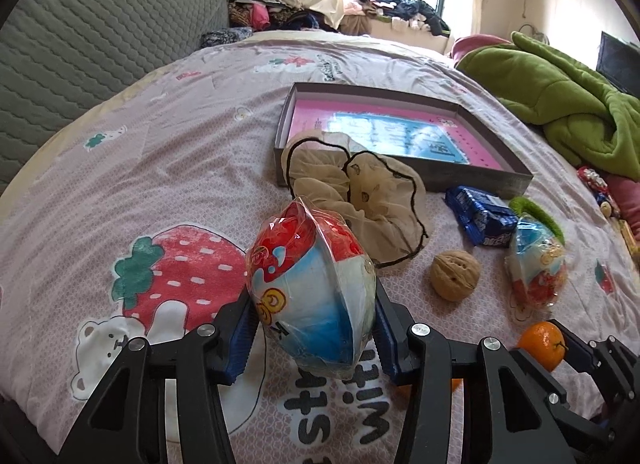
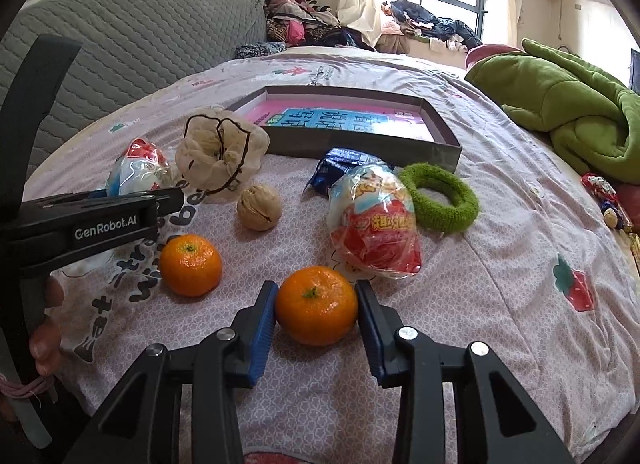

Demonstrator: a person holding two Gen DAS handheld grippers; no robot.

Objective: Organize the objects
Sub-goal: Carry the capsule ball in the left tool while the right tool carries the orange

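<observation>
Both grippers tilt downward: left gripper (image 1: 314, 328) pinches a wrapped toy egg (image 1: 312, 288), right gripper (image 2: 316, 320) clamps a tangerine (image 2: 316, 311); the box (image 2: 448, 154) holds a booklet (image 2: 340, 120).

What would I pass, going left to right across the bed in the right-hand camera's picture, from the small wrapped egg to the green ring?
Small wrapped toy egg → beige mesh pouch → walnut → large wrapped toy egg → green fuzzy ring.
</observation>
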